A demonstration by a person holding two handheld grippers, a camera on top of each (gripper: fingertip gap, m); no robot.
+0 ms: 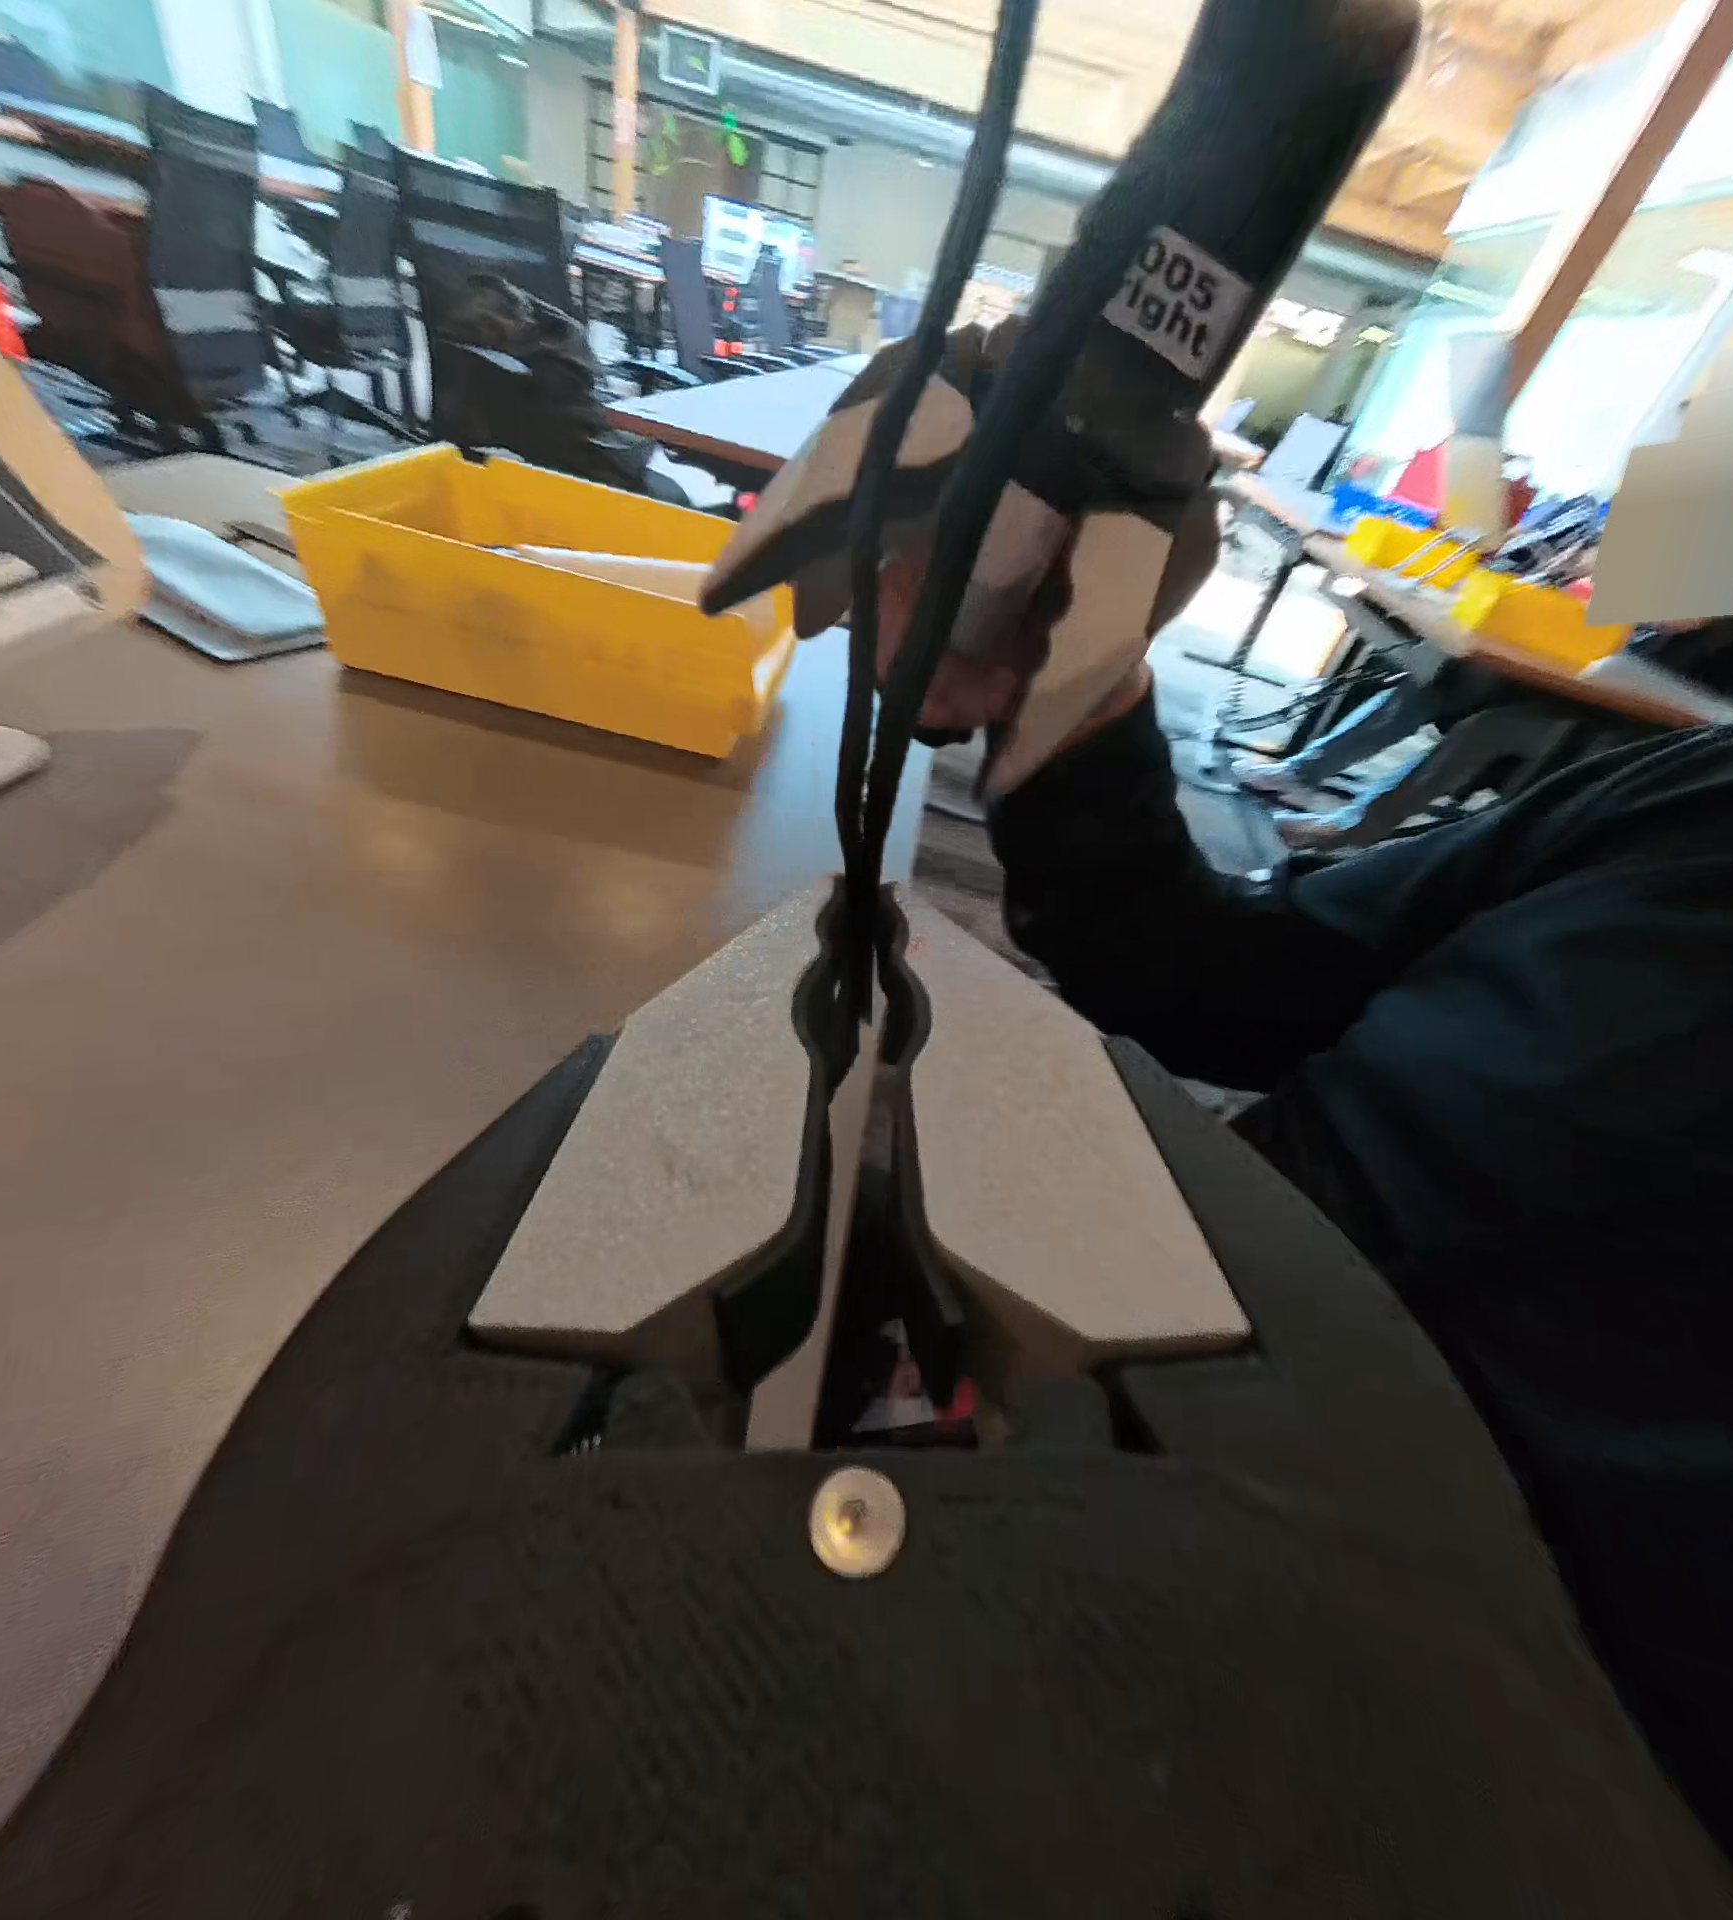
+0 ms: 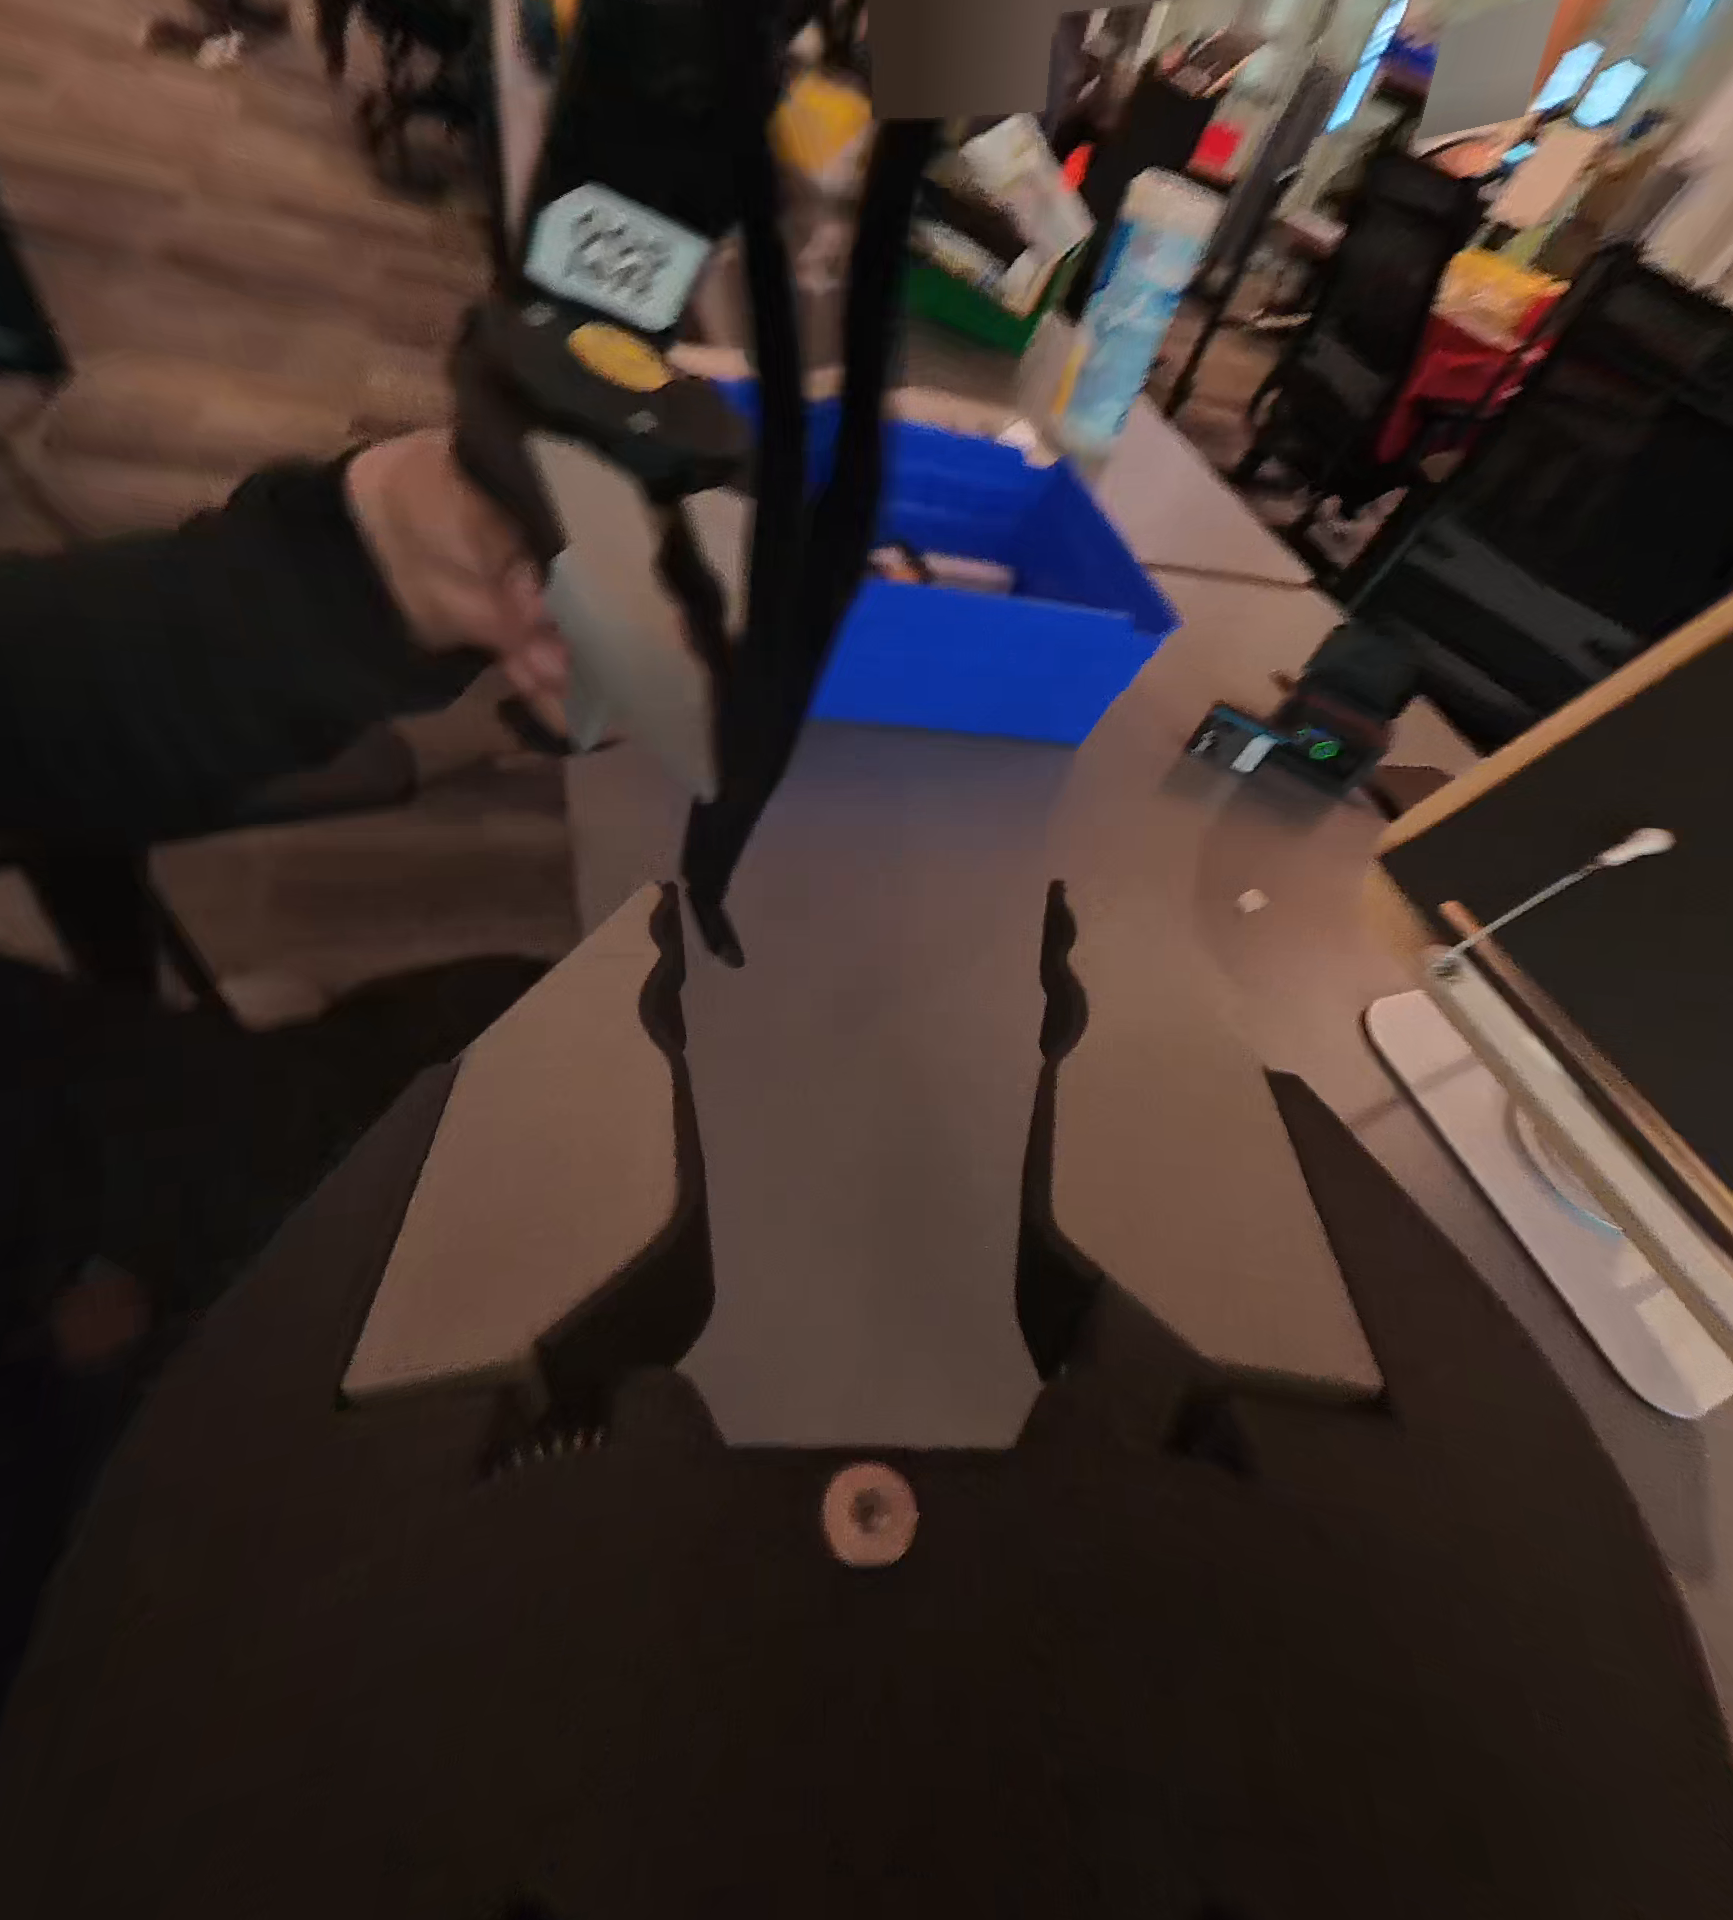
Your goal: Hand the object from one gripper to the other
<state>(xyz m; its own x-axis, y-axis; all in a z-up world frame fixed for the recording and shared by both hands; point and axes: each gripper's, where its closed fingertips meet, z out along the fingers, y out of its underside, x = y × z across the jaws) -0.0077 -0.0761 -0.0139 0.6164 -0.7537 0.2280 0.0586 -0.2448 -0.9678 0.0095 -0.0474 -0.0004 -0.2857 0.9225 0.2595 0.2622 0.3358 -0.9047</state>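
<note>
Your left tongs point(image 1: 864, 940) fill the lower half of the left wrist view, their two fingers drawn together at the tips and clamped on a black cord point(image 1: 867, 748). Two strands of that cord rise from the pinch toward 12 o'clock and run out of the top of the view.

Your right tongs point(image 2: 857, 925) occupy the lower half of the right wrist view with the fingers set wide apart and nothing between them. The brown surface point(image 2: 872, 1143) shows through the gap. In this view the cord point(image 2: 774, 520) hangs as dark strands from 12 o'clock, its lower end just beside the tip of the finger point(image 2: 550, 1143) at 9 o'clock of the gap. Whether it touches that tip cannot be told through the blur.

Seen from the left wrist view, the right tongs point(image 1: 846, 691) stand at 1 o'clock, spread, with the strands passing in front of them. A dark-sleeved arm point(image 1: 1361, 935) reaches in from 3 o'clock.

On the surface point(image 1: 270, 883), a yellow bin point(image 1: 529, 613) sits at 11 o'clock in the left wrist view. A blue bin point(image 2: 987, 644) sits at 12 o'clock in the right wrist view, behind the cord. A small black device point(image 2: 1288, 743) lies at 2 o'clock, well apart from the tongs.
</note>
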